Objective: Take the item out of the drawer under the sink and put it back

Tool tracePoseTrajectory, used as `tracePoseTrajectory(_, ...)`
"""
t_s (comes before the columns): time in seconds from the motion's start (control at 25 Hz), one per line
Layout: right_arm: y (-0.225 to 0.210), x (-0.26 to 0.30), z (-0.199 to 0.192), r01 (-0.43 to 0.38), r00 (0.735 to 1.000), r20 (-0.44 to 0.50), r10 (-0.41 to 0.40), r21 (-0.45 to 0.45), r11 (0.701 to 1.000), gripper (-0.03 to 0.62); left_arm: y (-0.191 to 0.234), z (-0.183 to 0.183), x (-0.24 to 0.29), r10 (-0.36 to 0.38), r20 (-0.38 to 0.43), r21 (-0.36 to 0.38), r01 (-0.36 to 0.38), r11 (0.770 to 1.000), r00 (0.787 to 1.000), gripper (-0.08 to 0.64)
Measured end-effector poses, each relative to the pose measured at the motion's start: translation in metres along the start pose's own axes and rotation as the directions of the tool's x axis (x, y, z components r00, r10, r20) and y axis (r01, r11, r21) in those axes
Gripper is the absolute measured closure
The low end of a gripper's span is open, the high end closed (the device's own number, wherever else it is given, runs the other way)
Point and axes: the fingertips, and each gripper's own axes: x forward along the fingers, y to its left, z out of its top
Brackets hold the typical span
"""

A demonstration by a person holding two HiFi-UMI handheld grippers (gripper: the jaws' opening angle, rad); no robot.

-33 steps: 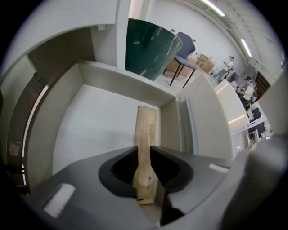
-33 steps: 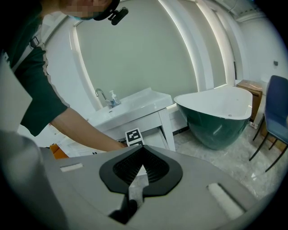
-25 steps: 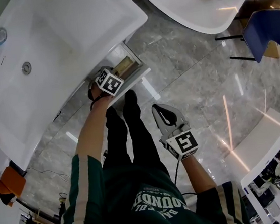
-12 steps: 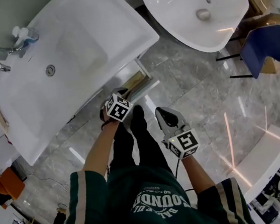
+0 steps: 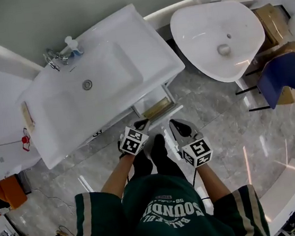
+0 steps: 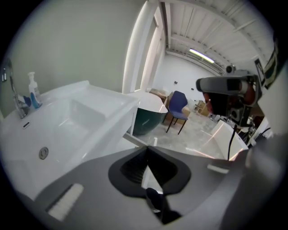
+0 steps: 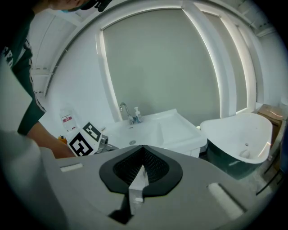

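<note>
Tan item [image 5: 157,108] is in the open drawer [image 5: 169,97] under the sink [image 5: 143,40], long side running left-right, just on the far side of both grippers; left gripper [image 5: 142,124] fingers just snapped closed on nothing, right gripper [image 5: 174,123] fingers closed and empty too, and left looks a hair nearer imo.

The sink [image 5: 129,53] and the round basin [image 5: 194,42] are smooth, glossy white ceramic, the tap [image 5: 51,59] is shiny chromed metal, the floor [image 5: 217,117] is polished grey veined stone, and the drawer [image 5: 157,107] looks wood-toned inside.
</note>
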Motion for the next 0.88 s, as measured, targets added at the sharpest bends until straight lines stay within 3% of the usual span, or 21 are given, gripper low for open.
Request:
tracePoseTrajectory(0.2, 0.032, 0.019, 0.05, -0.078, 0.995, 0.057, 0.083, -0.081, 0.994, 0.591, 0.02, 0.018, -0.072, 0.114, 0.139, -0.041, -0.109, 0.993, 0.984, 0.509)
tracePoseTrajectory(0.36, 0.064, 0.035, 0.091, -0.134, 0.983, 0.106, 0.151, -0.157, 0.979, 0.591, 0.042, 0.036, -0.141, 0.215, 0.267, -0.083, -0.2, 0.976, 0.94, 0.509)
tracePoseTrajectory(0.48, 0.085, 0.046, 0.119, -0.163, 0.972, 0.138, 0.192, -0.202, 0.966, 0.591, 0.064, 0.044, -0.193, 0.302, 0.35, -0.131, -0.273, 0.953, 0.887, 0.509)
tracePoseTrajectory(0.64, 0.114, 0.06, 0.156, -0.202, 0.951, 0.178, 0.252, -0.258, 0.945, 0.591, 0.089, 0.057, -0.265, 0.417, 0.444, -0.197, -0.367, 0.909, 0.793, 0.509)
tracePoseTrajectory(0.76, 0.132, 0.065, 0.18, -0.225, 0.935, 0.205, 0.291, -0.294, 0.929, 0.591, 0.097, 0.073, -0.309, 0.467, 0.508, -0.216, -0.418, 0.882, 0.723, 0.509)
tracePoseTrajectory(0.88, 0.146, 0.068, 0.196, -0.237, 0.922, 0.225, 0.316, -0.317, 0.918, 0.591, 0.101, 0.085, -0.34, 0.49, 0.55, -0.219, -0.45, 0.866, 0.676, 0.509)
